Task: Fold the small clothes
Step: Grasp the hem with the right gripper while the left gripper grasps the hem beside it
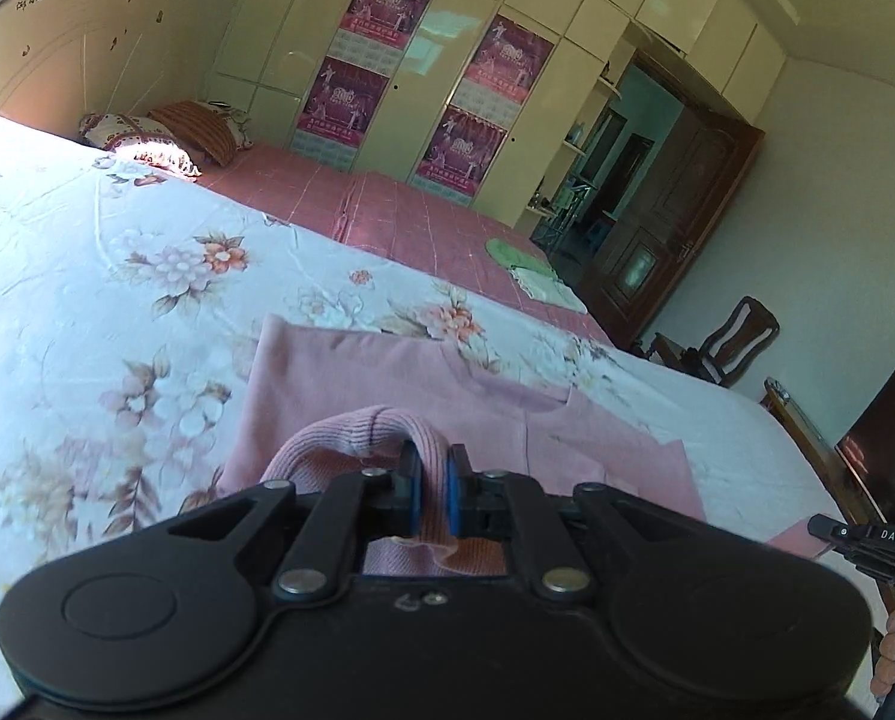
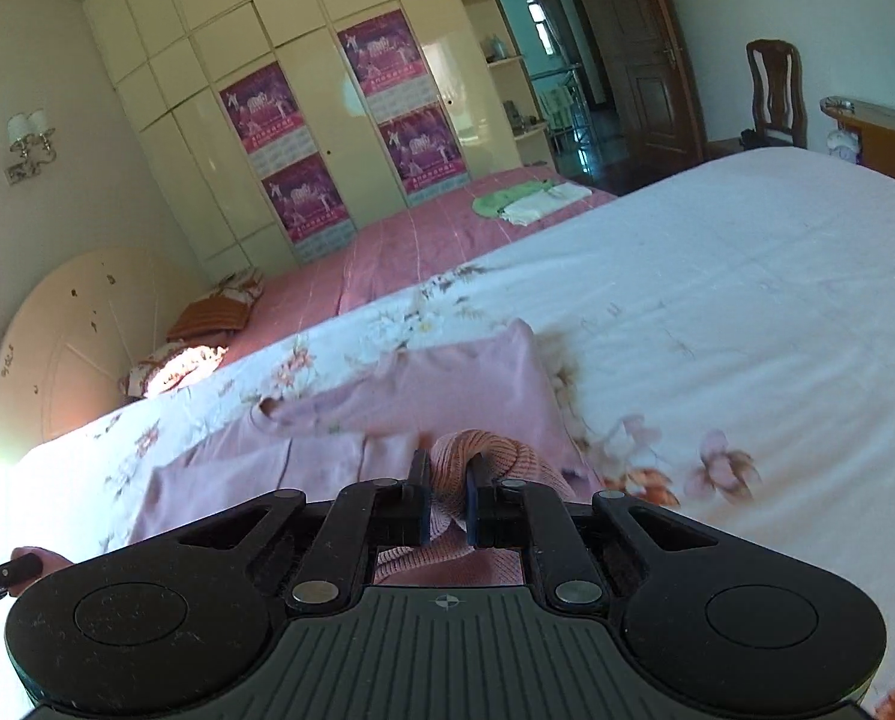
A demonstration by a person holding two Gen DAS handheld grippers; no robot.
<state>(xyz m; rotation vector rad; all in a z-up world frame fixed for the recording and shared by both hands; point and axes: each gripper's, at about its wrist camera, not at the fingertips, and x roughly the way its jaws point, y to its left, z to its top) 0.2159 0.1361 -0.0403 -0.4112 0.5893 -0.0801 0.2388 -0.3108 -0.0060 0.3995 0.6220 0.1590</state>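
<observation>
Left wrist view: the left gripper (image 1: pixel 432 495), jaws clamped on a ribbed hem of the pink garment (image 1: pixel 387 372), sits bottom centre; the garment spreads mid-frame over the floral bed (image 1: pixel 117 252).

Right wrist view: the right gripper (image 2: pixel 447 501) pinches a second ribbed edge of the pink garment (image 2: pixel 447 384). Uneven lifting could skew the fold; thin cloth may slip. Open bed lies ahead, its far edge upper right.

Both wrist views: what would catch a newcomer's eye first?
The pink knit garment on the floral bedsheet, its ribbed hem pinched in both the left gripper and right gripper. Behind, purple posters cover the cream wardrobe doors.
</observation>
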